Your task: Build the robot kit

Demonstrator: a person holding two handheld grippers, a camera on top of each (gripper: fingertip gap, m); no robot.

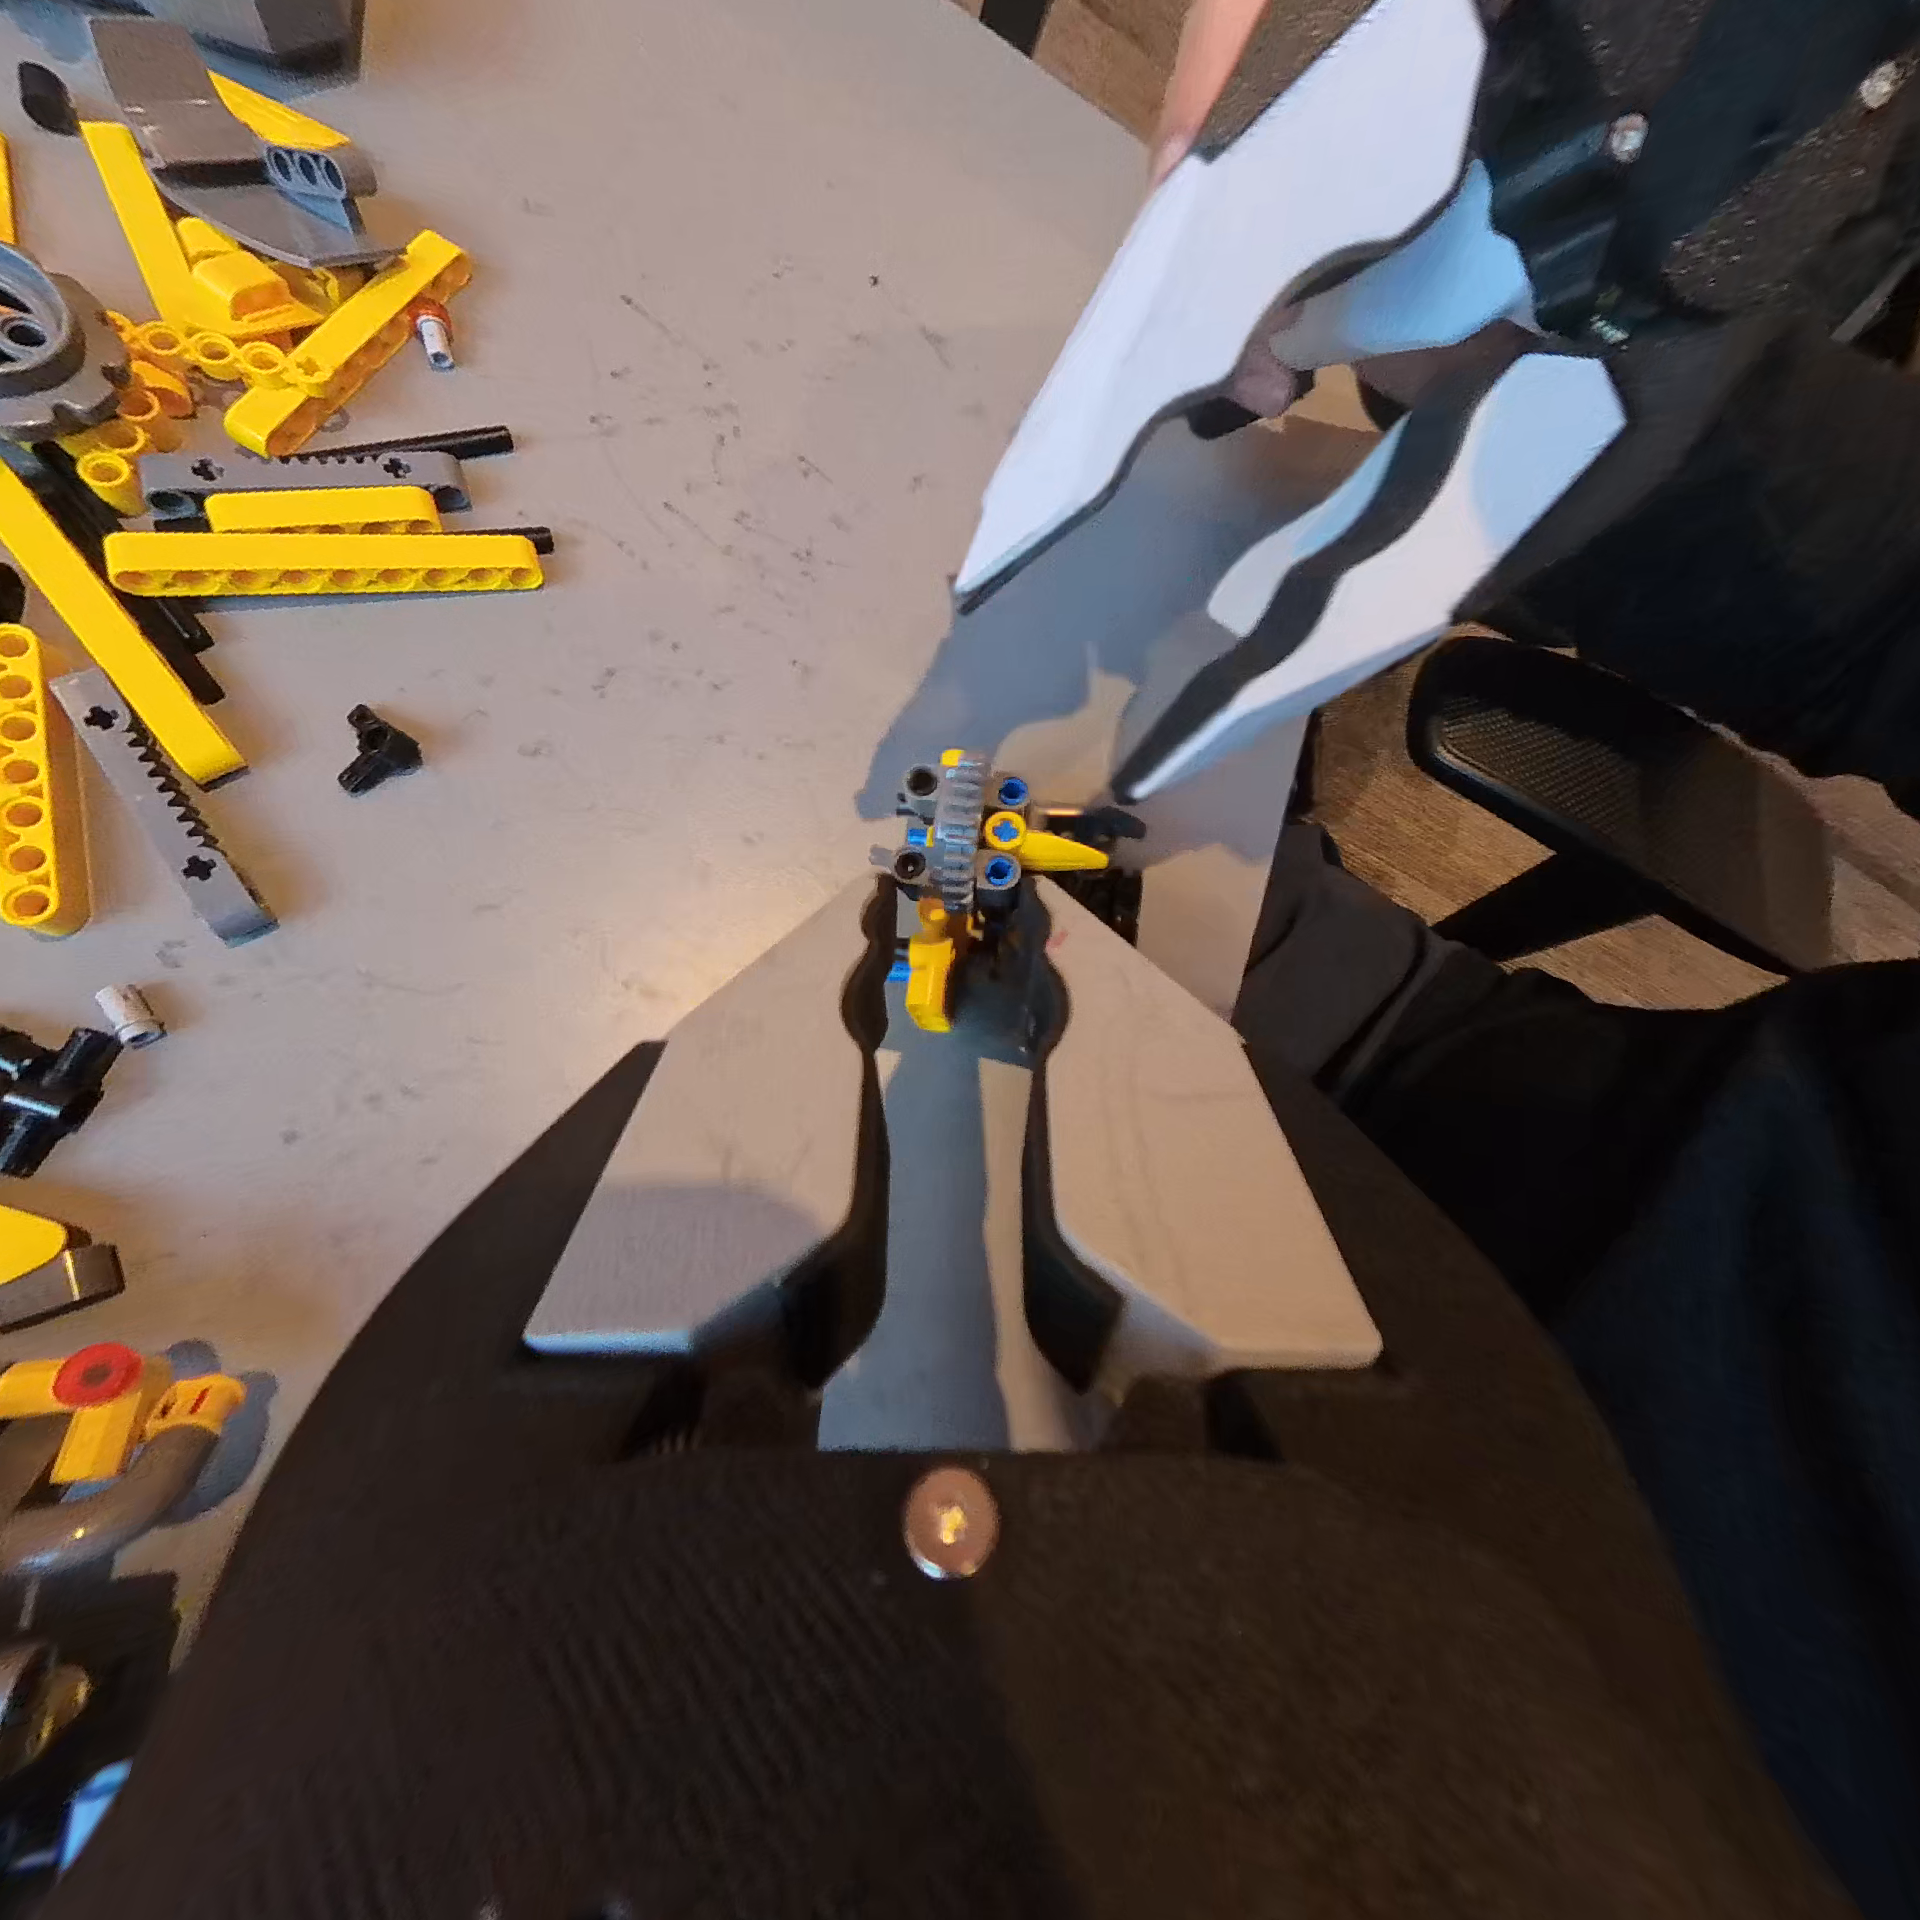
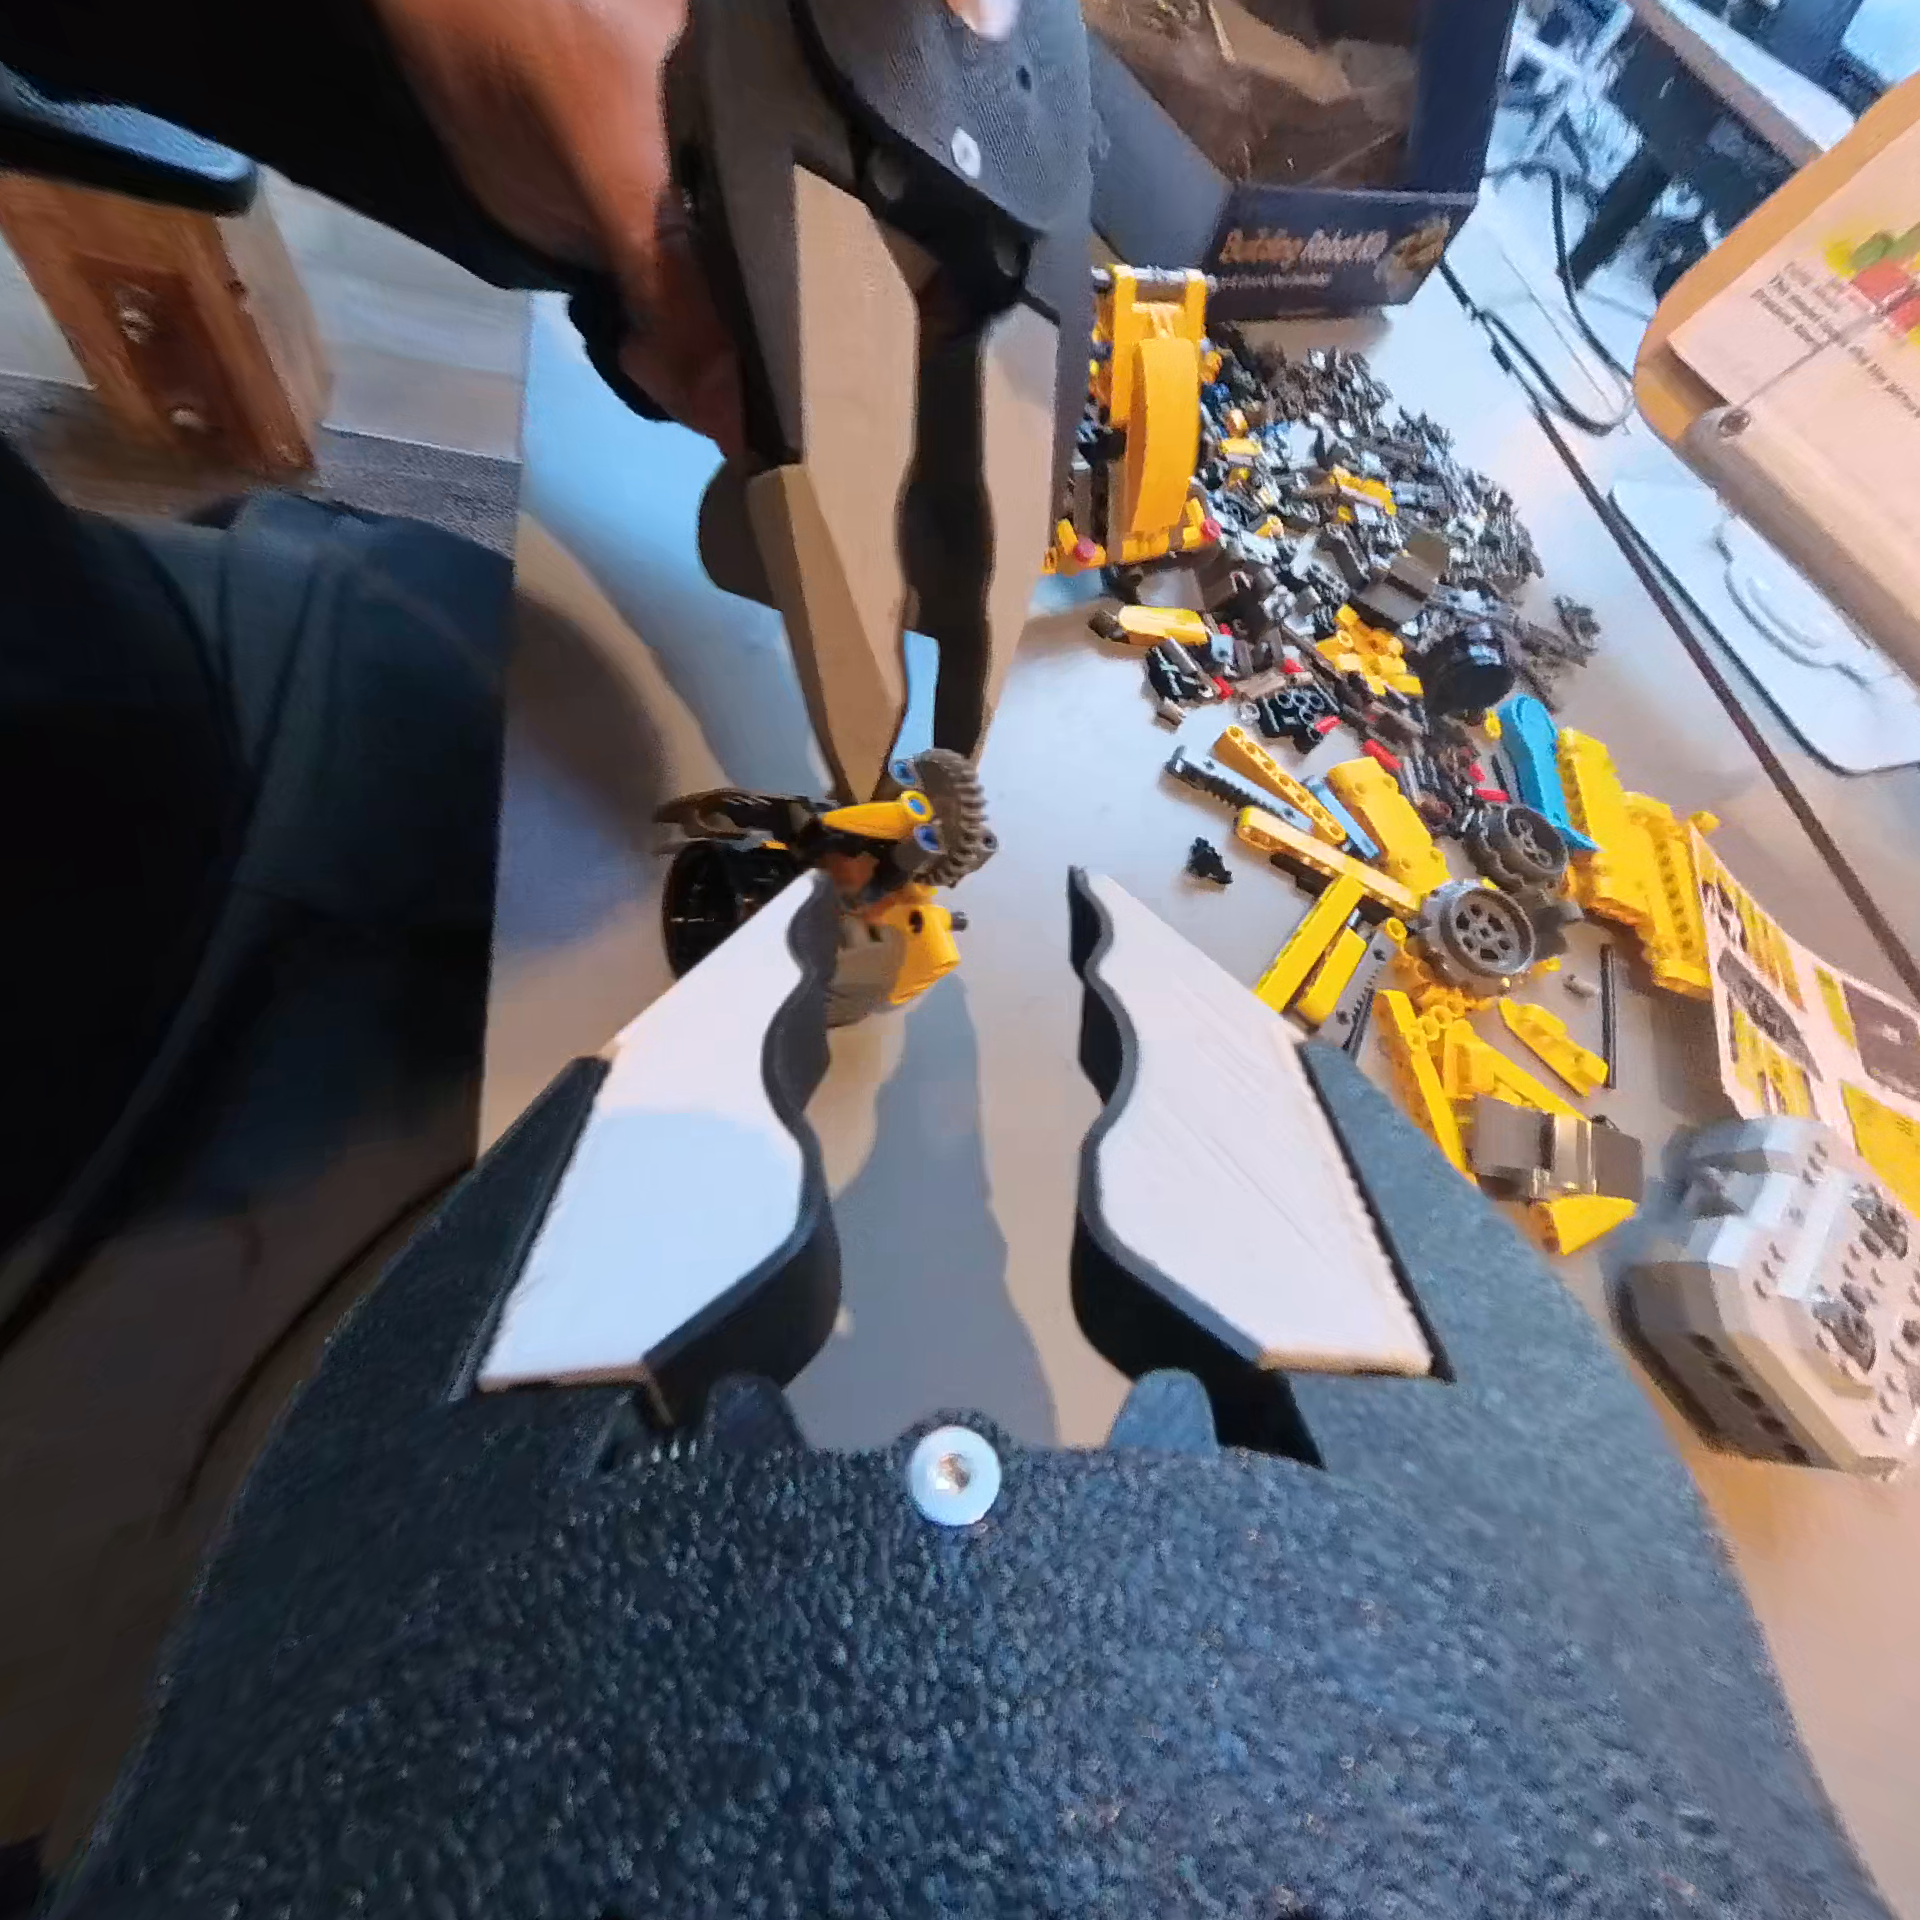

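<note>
Left tongs: my left tongs (image 1: pixel 961 914) are clenched on a small brick assembly (image 1: pixel 961 852), the 2 tips pinching its lower yellow part near the bench edge.
Assembly: it carries a grey gear (image 1: pixel 958 831), blue pins, a yellow pointed piece and black parts; in the right wrist view a black wheel (image 2: pixel 717 904) sits at its side.
Right tongs: my right tongs (image 2: pixel 940 904) are released, jaws spread wide with nothing between them, hovering just beside the assembly (image 2: pixel 883 862); the left tip is nearest it.
Bench: the grey bench (image 1: pixel 727 312) is scuffed.
Loose parts: yellow beams (image 1: pixel 322 561), a grey toothed rack (image 1: pixel 166 821) and a small black connector (image 1: pixel 379 748) lie well apart from the assembly.
Farther off: a heap of yellow, black and grey bricks (image 2: pixel 1351 582), a grey spoked wheel (image 2: pixel 1475 925), a grey studded block (image 2: pixel 1787 1299), an instruction sheet (image 2: pixel 1808 1029) and a dark box (image 2: pixel 1340 166).
</note>
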